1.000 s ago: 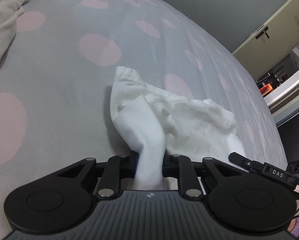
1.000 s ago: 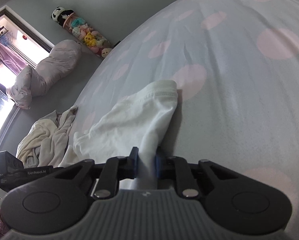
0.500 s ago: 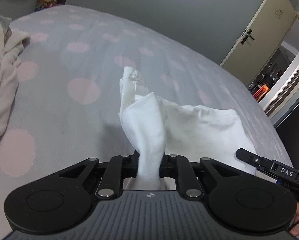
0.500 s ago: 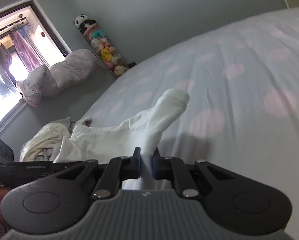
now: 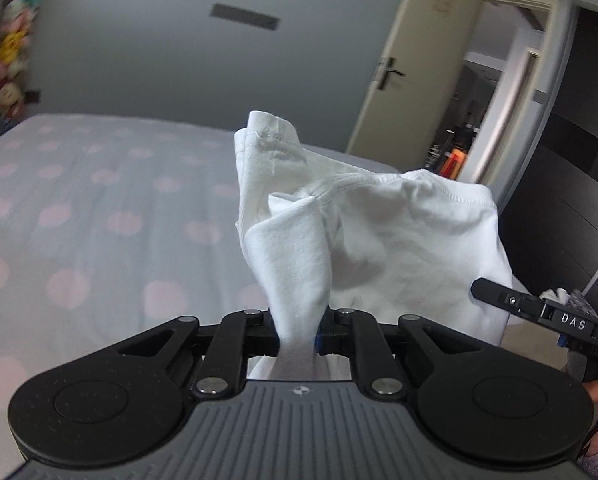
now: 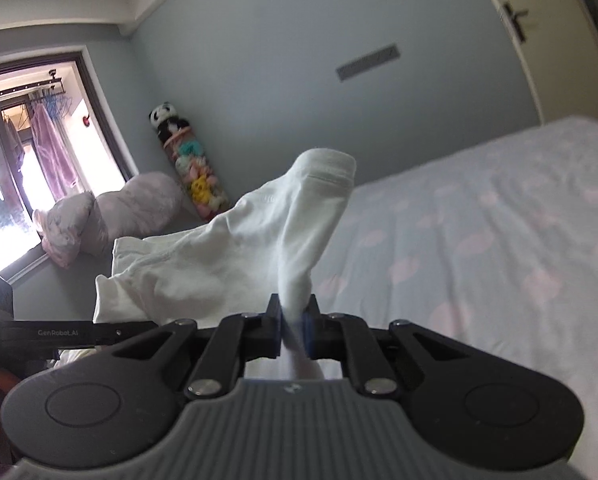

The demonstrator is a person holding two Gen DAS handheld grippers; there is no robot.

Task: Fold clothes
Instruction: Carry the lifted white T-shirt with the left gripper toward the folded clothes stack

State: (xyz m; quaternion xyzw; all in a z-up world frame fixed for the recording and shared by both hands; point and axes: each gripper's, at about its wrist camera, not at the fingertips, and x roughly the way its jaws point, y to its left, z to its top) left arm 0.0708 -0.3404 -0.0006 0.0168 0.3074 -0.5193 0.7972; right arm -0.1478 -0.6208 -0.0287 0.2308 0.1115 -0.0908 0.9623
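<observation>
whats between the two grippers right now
The white garment spans from the left gripper to the right gripper, each clamped on a bunched end; both wrist views show it.

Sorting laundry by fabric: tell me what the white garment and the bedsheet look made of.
White garment: likely soft cotton knit, matte, with stitched hems and limp draping folds. Bedsheet: seems a smooth woven fabric, matte grey with printed pink dots; the blur leaves the weave unclear.
</observation>
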